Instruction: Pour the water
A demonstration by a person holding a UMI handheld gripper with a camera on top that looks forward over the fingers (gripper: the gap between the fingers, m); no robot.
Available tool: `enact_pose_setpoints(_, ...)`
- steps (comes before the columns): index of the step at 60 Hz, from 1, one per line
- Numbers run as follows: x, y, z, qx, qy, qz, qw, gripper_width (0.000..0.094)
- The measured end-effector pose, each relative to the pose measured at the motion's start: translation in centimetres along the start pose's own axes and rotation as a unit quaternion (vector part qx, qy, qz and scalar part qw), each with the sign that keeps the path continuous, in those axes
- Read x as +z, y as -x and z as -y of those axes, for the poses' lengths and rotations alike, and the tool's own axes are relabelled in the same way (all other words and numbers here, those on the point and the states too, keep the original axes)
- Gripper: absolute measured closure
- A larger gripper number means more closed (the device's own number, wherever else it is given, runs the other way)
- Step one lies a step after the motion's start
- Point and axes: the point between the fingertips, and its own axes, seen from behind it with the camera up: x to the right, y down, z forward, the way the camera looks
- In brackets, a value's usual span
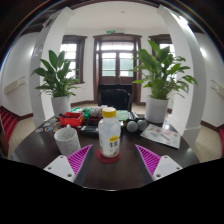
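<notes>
Hovering with fingers spread, gripper (110, 160) frames bottle (109, 133) standing between them, ungripped. White cup (67, 139) sits just beside it (left). Pouring not begun; grasp, tilt remain.

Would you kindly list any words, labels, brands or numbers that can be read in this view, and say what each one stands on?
None can be read.
The bottle between the open gripper fingers carries a label, but its print is too small to read.
The booklet on the table shows printed marks, also too small to read.
</notes>
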Motion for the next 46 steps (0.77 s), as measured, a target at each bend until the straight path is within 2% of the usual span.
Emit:
enact_pose_setpoints(6, -4.7, -0.3, -0.3, 0.016, 0.001, -0.034, 0.999, 0.0093)
enact_pose_setpoints(22, -12.0, 0.2, 0.2, 0.032, -0.009, -0.069, 0.997, 0.0092)
enact_pose_setpoints(46, -14.5, 0.9, 1.4, 0.035, -0.037, -0.071, 0.996, 0.0095)
